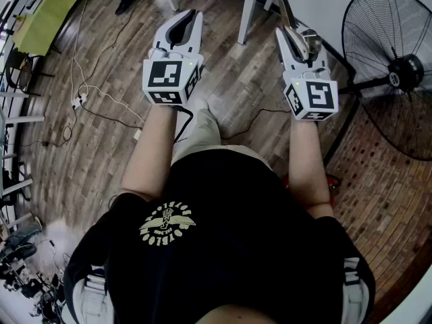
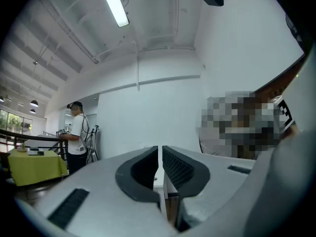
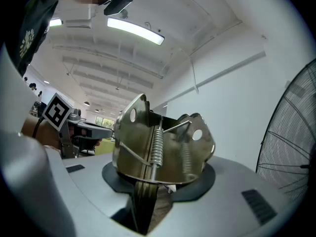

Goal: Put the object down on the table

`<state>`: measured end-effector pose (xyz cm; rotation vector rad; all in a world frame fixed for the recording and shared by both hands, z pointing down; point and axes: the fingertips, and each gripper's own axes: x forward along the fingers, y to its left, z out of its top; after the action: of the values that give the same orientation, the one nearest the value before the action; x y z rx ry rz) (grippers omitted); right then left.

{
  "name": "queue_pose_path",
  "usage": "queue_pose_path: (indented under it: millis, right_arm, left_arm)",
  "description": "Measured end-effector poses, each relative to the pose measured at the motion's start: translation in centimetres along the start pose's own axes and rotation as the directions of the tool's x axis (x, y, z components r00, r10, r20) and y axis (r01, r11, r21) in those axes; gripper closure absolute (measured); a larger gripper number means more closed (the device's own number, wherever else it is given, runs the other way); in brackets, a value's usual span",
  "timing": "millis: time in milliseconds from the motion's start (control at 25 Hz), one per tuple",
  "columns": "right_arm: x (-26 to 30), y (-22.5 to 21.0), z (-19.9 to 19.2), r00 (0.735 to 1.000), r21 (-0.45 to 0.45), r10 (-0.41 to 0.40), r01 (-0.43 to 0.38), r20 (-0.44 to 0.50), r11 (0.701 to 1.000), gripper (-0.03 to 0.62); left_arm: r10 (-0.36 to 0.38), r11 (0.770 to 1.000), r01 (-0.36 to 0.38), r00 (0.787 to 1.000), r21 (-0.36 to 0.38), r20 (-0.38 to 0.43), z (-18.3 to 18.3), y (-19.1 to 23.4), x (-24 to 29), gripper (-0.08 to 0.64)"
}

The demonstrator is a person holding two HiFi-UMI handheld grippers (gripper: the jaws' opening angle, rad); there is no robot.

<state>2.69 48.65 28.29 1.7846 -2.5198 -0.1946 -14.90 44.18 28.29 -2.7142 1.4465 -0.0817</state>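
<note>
My right gripper (image 1: 293, 32) is shut on a shiny metal spring clamp (image 1: 306, 43), held up at chest height over the floor. In the right gripper view the spring clamp (image 3: 163, 142) fills the middle, two coil springs running across its folded plates, and its lower edge is pinched between the jaws of the right gripper (image 3: 156, 185). My left gripper (image 1: 187, 17) is held level beside it, about a forearm's length to the left. Its dark ribbed pads (image 2: 174, 168) stand almost together with nothing between them. The table top itself is out of view.
White table legs (image 1: 248, 9) stand just ahead on the wooden floor. A large black standing fan (image 1: 395, 66) is at the right over brick flooring. Cables (image 1: 88, 100) trail at the left near a yellow-green covered table (image 1: 47, 12). A person in a white shirt (image 2: 76, 137) stands far off.
</note>
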Motion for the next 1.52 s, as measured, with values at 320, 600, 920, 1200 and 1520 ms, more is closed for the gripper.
queue_pose_path:
  millis: [320, 600, 920, 1200, 1520]
  right_arm:
    - [5.6, -4.3, -3.5, 0.998, 0.035, -0.054, 0.055, -0.032, 0.998, 0.439]
    - [11.1, -6.9, -5.0, 0.995, 0.053, -0.079, 0.082, -0.06, 0.995, 0.44]
    - [16.9, -9.1, -6.2, 0.993, 0.08, -0.088, 0.094, -0.075, 0.992, 0.44]
    - [21.9, -9.1, -5.5, 0.992, 0.074, -0.093, 0.099, -0.083, 0.992, 0.44]
    - [26.3, -7.8, -5.1, 0.989, 0.082, -0.106, 0.115, -0.103, 0.99, 0.44]
  left_arm:
    - [-0.025, 0.998, 0.024, 1.0, 0.051, 0.016, -1.4, 1.9, 7.1, 0.526]
    - [-0.046, 0.999, 0.046, 0.999, 0.024, 0.015, -2.5, 5.4, 13.8, 0.526]
    - [-0.076, 0.997, 0.076, 0.997, 0.026, -0.014, -4.0, 8.7, 19.5, 0.526]
    - [-0.071, 0.996, 0.071, 0.997, 0.055, -0.003, -3.7, 12.8, 22.1, 0.526]
    - [-0.089, 0.996, 0.089, 0.996, 0.009, 0.007, -3.8, 17.2, 25.0, 0.526]
